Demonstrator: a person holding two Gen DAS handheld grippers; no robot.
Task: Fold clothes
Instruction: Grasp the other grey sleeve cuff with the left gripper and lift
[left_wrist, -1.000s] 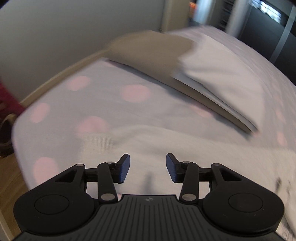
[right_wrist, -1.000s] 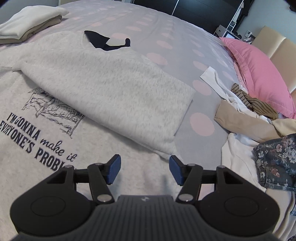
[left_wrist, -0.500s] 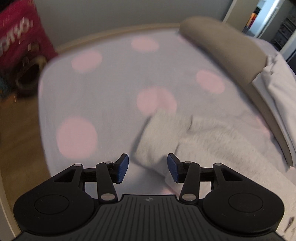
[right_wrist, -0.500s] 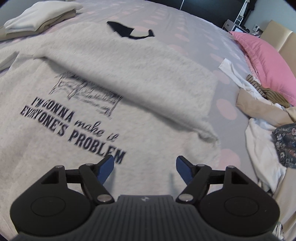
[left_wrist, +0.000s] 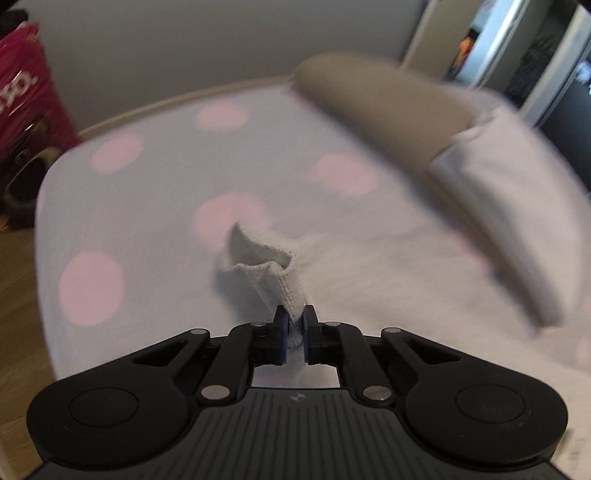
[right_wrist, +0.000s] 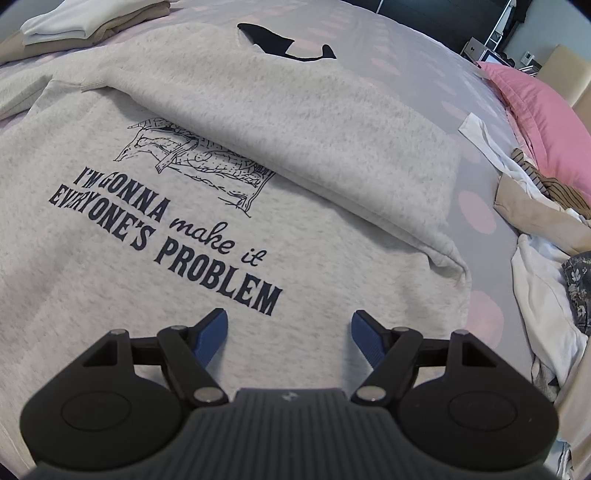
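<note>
A light grey sweatshirt (right_wrist: 258, 155) with dark printed words lies flat on the bed, one sleeve folded across its chest. My left gripper (left_wrist: 294, 334) is shut on the ribbed sleeve cuff (left_wrist: 273, 273) of the sweatshirt and holds it just above the sheet. My right gripper (right_wrist: 288, 332) is open and empty, hovering low over the sweatshirt's lower body below the print.
The bed has a grey sheet with pink dots (left_wrist: 147, 177). A folded stack of beige and white clothes (left_wrist: 443, 147) lies beyond the cuff, also in the right wrist view (right_wrist: 81, 26). A pink pillow (right_wrist: 535, 122) and a pile of loose clothes (right_wrist: 546, 236) lie to the right. A dark item (right_wrist: 273, 40) lies past the sweatshirt.
My left gripper has closed on the sleeve cuff and lifted it slightly. My right gripper has opened wider and moved forward over the sweatshirt's print.
</note>
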